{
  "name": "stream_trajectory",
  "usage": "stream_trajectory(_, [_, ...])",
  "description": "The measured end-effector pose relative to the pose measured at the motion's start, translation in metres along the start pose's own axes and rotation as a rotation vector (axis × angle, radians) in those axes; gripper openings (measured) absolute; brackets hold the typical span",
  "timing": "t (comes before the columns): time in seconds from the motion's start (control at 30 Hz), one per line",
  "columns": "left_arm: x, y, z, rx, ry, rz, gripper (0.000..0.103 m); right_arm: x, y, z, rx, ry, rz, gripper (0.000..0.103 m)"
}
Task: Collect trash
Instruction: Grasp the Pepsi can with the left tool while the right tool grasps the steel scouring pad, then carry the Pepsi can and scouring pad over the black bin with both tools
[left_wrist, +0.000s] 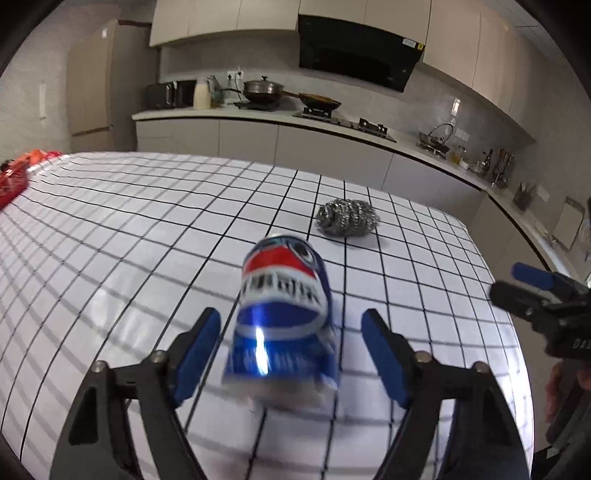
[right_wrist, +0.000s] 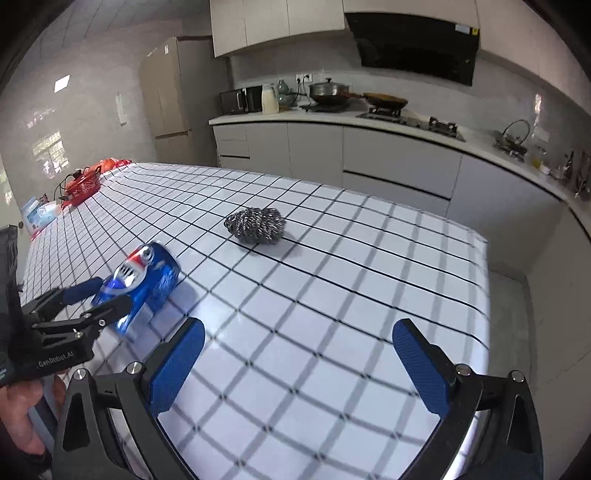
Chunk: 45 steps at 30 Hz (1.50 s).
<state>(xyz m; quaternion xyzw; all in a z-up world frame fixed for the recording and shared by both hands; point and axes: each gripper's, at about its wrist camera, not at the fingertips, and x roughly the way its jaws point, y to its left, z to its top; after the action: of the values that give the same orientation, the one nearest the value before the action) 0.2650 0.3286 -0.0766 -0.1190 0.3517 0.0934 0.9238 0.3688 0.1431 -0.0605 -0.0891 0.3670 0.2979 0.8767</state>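
Note:
A blue Pepsi can (left_wrist: 284, 314) lies on its side on the checked tablecloth (left_wrist: 110, 240). My left gripper (left_wrist: 291, 332) is open, one blue pad on each side of the can with gaps between them. The right wrist view shows the same can (right_wrist: 144, 280) between the left gripper's fingers (right_wrist: 103, 299). A steel wool scrubber (left_wrist: 347, 218) lies beyond the can; it also shows in the right wrist view (right_wrist: 256, 225). My right gripper (right_wrist: 299, 354) is open and empty above the table's near right part, seen at the right edge of the left wrist view (left_wrist: 532, 284).
A red pot (right_wrist: 83, 186) and a blue-white pack (right_wrist: 37, 216) stand at the table's far left end. A kitchen counter (right_wrist: 332, 118) with pans and a stove runs behind. The table's right edge (right_wrist: 487, 280) drops to the floor.

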Motion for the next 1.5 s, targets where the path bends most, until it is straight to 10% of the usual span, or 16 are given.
stream_trajectory(0.73, [0.075,0.097,0.056,-0.085,0.103,0.024,0.070,0.173,0.050,0.085,-0.020,0.126,0.019,0.089])
stream_trajectory(0.97, [0.071,0.090,0.056,-0.073,0.095,-0.007,0.064,0.172,0.051,0.083,-0.003,0.140,0.019,0.059])
stream_trajectory(1.5, [0.011,0.015,0.046,0.039,0.014,-0.097,0.061,0.056,0.025,0.049,-0.001,0.033,-0.011,0.057])
